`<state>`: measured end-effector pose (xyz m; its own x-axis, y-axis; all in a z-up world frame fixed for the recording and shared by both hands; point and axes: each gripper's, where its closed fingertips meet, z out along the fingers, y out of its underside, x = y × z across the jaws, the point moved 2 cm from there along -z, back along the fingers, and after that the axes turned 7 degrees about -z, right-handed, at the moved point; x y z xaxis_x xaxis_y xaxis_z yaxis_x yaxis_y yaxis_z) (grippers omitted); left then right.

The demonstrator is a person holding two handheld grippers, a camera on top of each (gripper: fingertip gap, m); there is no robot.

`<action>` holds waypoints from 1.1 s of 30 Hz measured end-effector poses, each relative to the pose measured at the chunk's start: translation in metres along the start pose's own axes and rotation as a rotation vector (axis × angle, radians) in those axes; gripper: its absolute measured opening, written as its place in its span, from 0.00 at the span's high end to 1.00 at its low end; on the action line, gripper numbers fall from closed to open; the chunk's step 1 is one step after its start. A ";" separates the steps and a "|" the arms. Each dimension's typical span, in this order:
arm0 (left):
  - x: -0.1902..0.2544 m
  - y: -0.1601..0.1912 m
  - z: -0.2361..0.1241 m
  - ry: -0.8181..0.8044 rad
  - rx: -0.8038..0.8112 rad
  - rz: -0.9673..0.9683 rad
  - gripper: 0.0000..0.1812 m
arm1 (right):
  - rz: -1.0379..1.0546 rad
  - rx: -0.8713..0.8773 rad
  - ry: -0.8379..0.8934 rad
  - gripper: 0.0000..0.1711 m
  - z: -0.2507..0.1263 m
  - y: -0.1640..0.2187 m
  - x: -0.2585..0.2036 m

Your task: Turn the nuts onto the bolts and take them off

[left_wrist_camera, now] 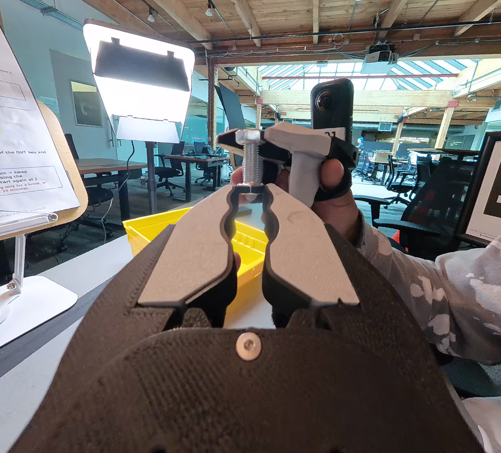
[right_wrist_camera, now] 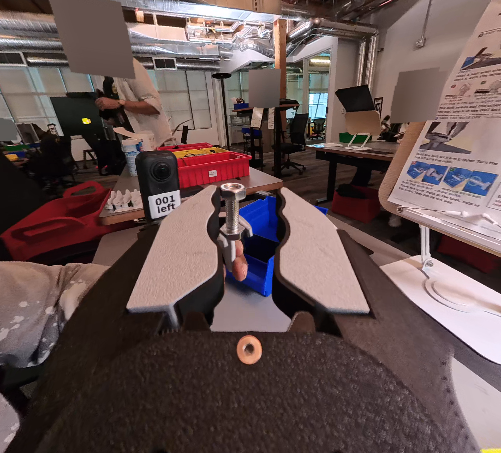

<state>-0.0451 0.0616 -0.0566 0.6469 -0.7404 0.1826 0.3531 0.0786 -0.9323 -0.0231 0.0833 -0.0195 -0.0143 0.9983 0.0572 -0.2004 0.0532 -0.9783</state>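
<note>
You are working in an open office with a timber-plank ceiling, exposed silver ducts and rows of desks. A bright softbox lamp (left_wrist_camera: 141, 74) stands beyond the far edge of your pale, smooth table (left_wrist_camera: 81, 258).

On the table, a yellow plastic bin (left_wrist_camera: 151, 225) sits near that far edge in the left wrist view. A blue plastic bin (right_wrist_camera: 260, 269) shows below the jaws in the right wrist view. A paper sheet on a wooden clipboard stand (right_wrist_camera: 423, 223) rises at the table's right side.

The bolt (left_wrist_camera: 251, 160) is up in the air above the table, between your two grippers. Its long axis is nearly upright, with the hex head on top and the threaded shank running down. It is bright, shiny metal with crisp threads.

Your left gripper (left_wrist_camera: 250, 190) has its jaws narrowed onto the thin hex nut (right_wrist_camera: 235, 231) at the lower end of the thread, and a short stub of bolt pokes out beneath.

Your right gripper (right_wrist_camera: 248, 193) has its jaws spread wide on either side of the bolt head, with gaps on both sides. The fingers (right_wrist_camera: 179, 253) are flat grey textured plates with wavy black inner edges.
</note>
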 end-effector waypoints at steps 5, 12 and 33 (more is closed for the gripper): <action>-0.002 -0.007 -0.004 0.007 0.033 -0.014 0.90 | -0.008 0.013 0.082 0.90 -0.009 -0.003 0.018; -0.001 -0.002 -0.002 0.005 0.016 -0.002 0.90 | 0.021 0.033 -0.033 0.79 -0.001 -0.005 -0.003; 0.003 -0.011 -0.004 0.016 0.044 0.010 0.90 | 0.027 0.062 0.052 0.88 -0.016 -0.012 0.022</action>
<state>-0.0501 0.0559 -0.0473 0.6400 -0.7498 0.1681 0.3762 0.1150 -0.9194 -0.0056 0.1054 -0.0098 0.0306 0.9993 0.0193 -0.2605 0.0266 -0.9651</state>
